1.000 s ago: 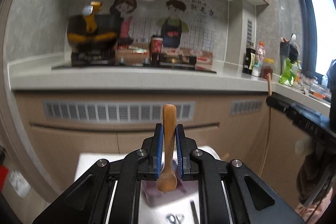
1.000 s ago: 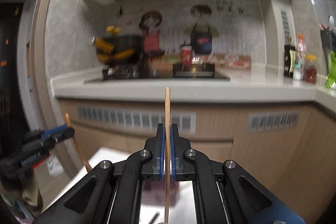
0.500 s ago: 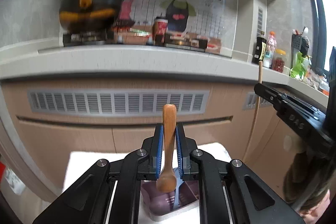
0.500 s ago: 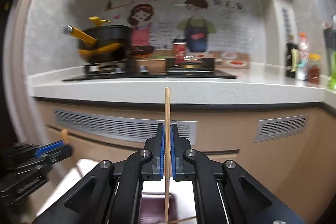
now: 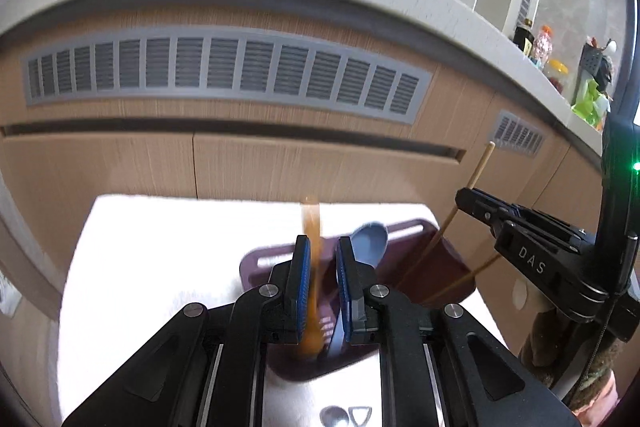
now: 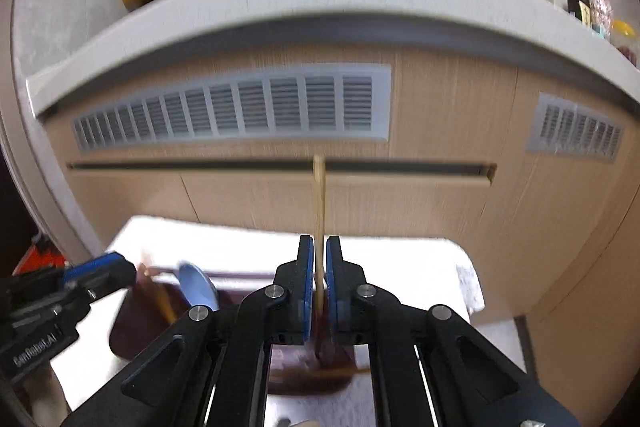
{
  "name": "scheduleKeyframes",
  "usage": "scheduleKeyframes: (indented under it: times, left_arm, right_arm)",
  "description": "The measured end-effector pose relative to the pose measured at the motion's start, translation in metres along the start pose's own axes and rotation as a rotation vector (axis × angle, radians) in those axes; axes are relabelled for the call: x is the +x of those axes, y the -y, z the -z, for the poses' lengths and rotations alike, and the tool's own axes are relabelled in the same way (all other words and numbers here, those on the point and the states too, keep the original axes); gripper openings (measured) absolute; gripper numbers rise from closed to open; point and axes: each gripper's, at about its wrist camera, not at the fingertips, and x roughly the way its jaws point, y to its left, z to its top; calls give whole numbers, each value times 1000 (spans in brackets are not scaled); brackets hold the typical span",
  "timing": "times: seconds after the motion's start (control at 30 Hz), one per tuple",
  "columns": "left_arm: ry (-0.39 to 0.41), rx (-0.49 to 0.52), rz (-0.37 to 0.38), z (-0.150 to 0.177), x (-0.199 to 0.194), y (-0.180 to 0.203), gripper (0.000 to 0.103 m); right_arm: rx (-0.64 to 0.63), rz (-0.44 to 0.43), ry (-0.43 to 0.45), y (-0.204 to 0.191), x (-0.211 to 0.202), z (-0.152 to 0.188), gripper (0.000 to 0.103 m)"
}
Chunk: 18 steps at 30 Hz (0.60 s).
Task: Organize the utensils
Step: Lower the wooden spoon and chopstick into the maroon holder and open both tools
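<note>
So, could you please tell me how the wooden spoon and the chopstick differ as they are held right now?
The wooden spoon is broad and dark amber; the chopstick is thin and pale. The spoon sits in the left claw, blurred; the chopstick stands sharp in the right claw. Both claws are opening, and both utensils stand upright over the purple holder.

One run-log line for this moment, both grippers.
left gripper: opening, wooden spoon between jaws | right gripper: opening, chopstick between jaws | both over purple holder

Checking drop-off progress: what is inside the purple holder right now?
In the purple holder: a blue spoon and a chopstick lying across. The left gripper, jaws opening, covers the holder's middle and floor.
</note>
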Motion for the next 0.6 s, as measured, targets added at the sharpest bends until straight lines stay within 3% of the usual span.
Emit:
scheduleKeyframes:
  times: [0.13, 0.17, 0.2, 0.3, 0.37, 0.47, 0.6]
  left_arm:
    - [24, -18, -11, 13, -20, -4, 37]
    - [33, -14, -20, 17, -27, -4, 39]
    - [40, -2, -34, 21, -34, -3, 40]
    - [31, 32, -63, 38, -52, -4, 50]
    - [7, 46, -65, 53, -62, -6, 58]
    - [-52, 75, -72, 83, -76, -6, 60]
    - [-137, 98, -67, 124, -92, -8, 68]
  right_arm:
    - [-17, 32, 26, 5, -20, 14, 53]
    - [-26, 47, 51, 6, -30, 19, 61]
    - [-42, 61, 74, 6, -40, 25, 62]
    - [-86, 77, 78, 9, -63, 41, 77]
    - [-92, 66, 76, 10, -78, 53, 101]
    - [-115, 64, 79, 9, -97, 74, 102]
    - [-205, -1, -23, -2, -108, 105, 102]
